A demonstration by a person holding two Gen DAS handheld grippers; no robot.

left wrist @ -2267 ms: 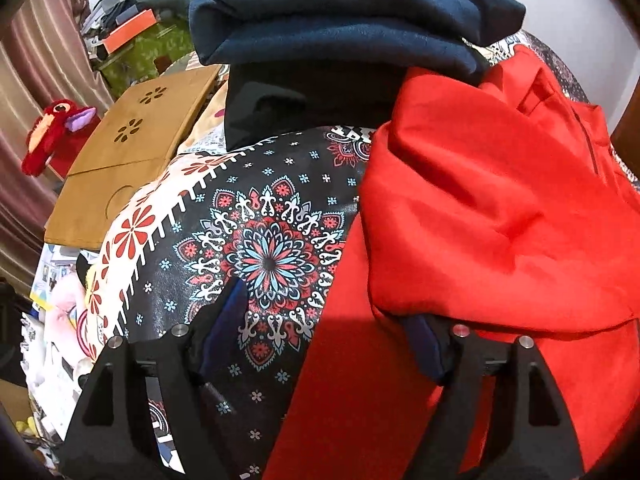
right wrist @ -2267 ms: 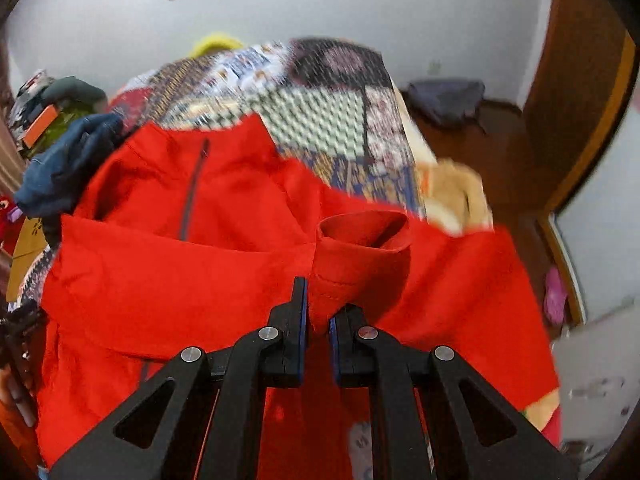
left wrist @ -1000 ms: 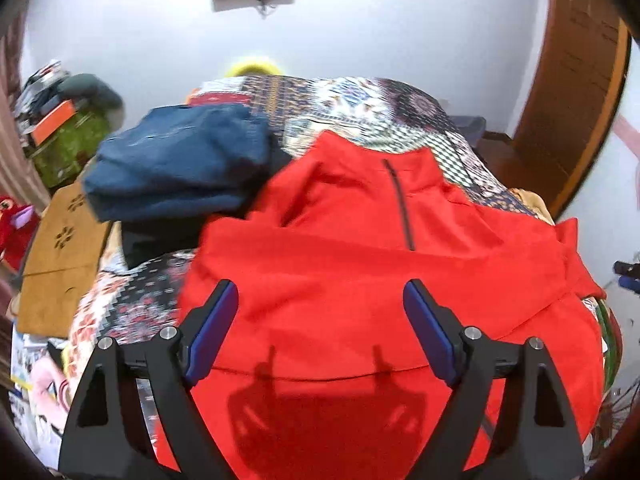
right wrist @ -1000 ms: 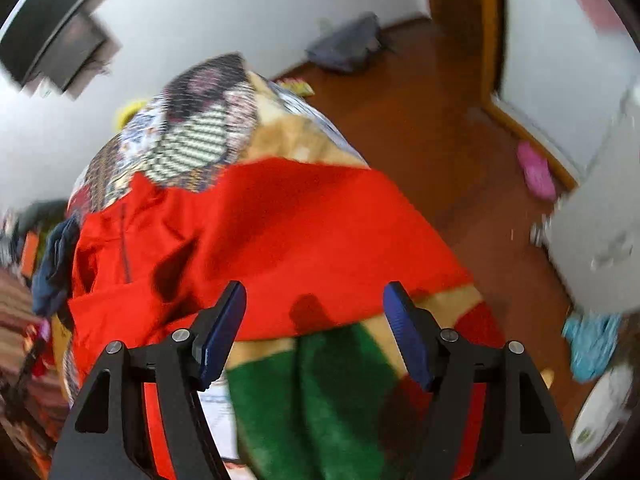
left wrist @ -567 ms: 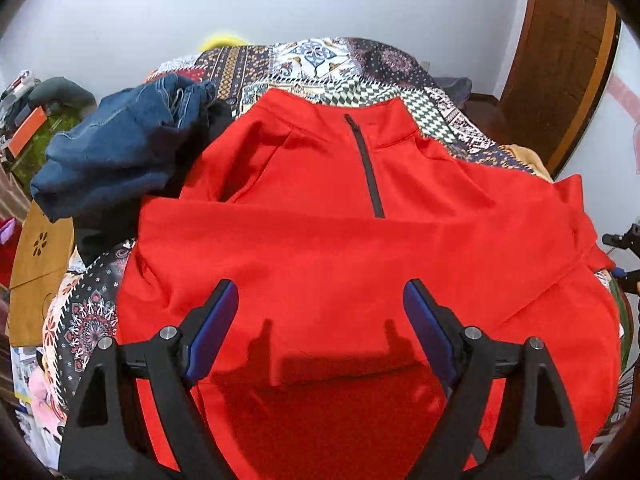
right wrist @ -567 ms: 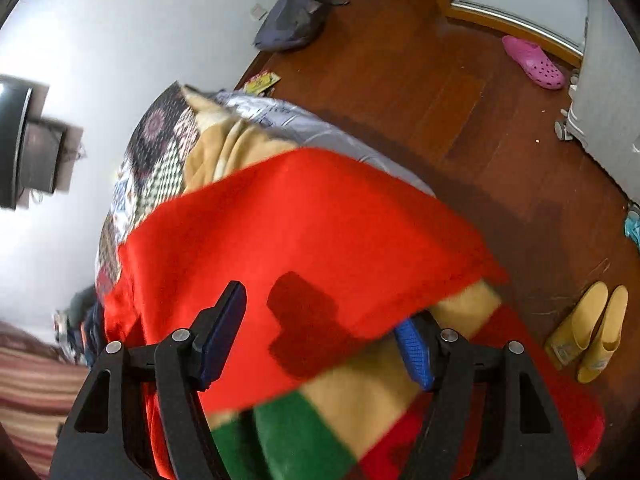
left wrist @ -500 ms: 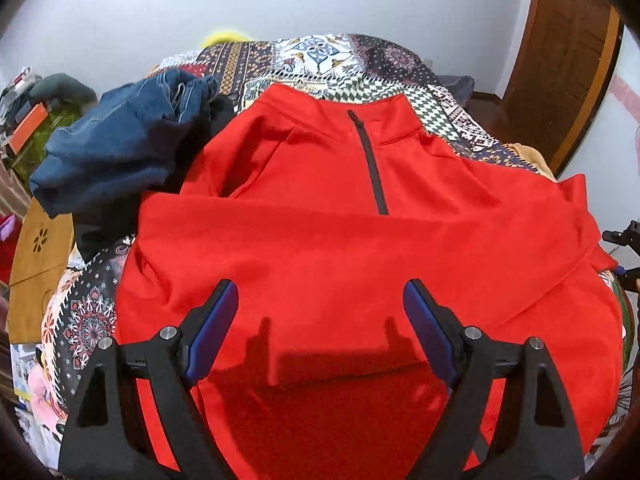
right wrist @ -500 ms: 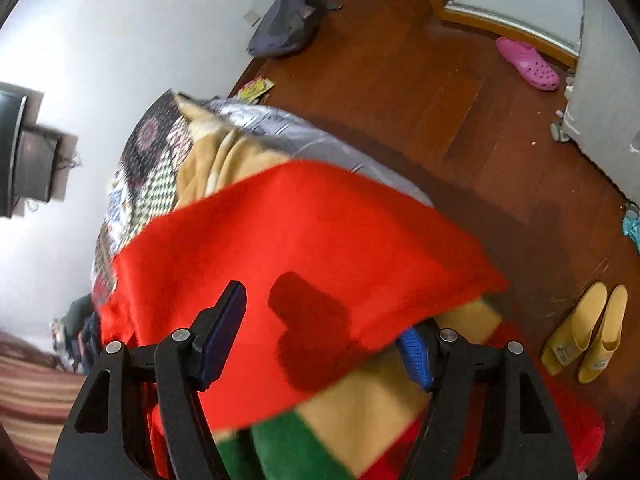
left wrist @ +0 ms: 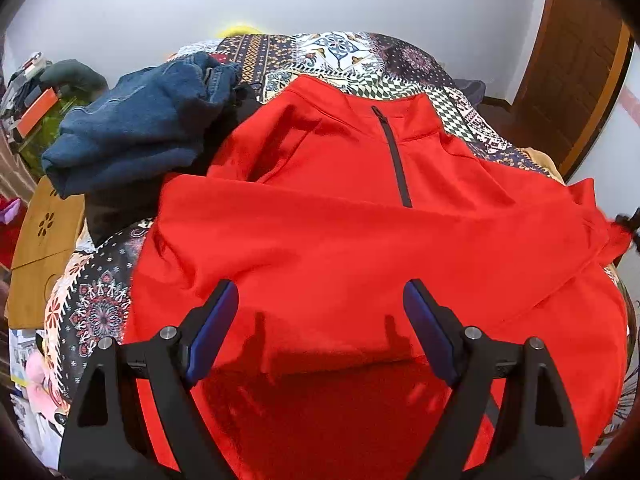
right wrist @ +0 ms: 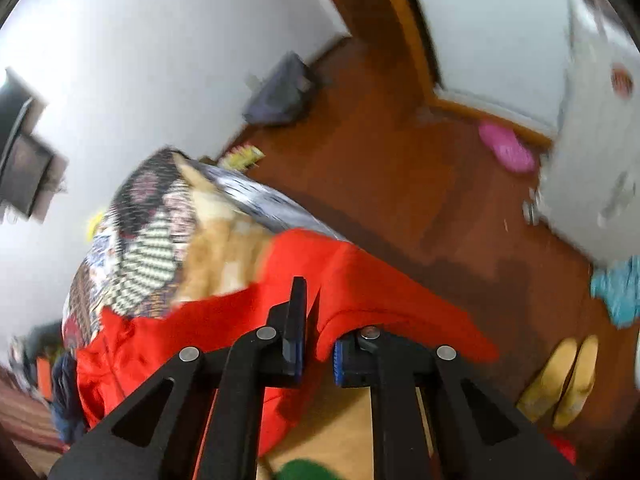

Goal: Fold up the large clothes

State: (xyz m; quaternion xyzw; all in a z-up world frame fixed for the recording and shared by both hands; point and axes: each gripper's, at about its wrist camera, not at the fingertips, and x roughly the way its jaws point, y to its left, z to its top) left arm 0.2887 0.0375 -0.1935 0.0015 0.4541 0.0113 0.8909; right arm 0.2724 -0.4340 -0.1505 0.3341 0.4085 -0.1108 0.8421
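On the bed, along its left edge, a pile of blue jeans sits on top of something dark, with a brown board just beyond that edge. Spread across the middle of the patterned bedspread lies the red pullover, its collar toward the far end of the bed and its short dark zipper running down from the neck. One sleeve is folded across the chest, forming a straight band from the left side to the right. The left gripper hovers over the near hem of the pullover with its blue-padded fingers spread wide apart, holding nothing. At the right edge of the bed, the pullover drapes over the side, and the right gripper is pinched onto a fold of the red cloth there, its fingers close together with the fabric bunched between them. Beyond that edge, the wooden floor carries a pink slipper, a pair of yellow slippers and a grey bag against the wall. The right view is blurred.
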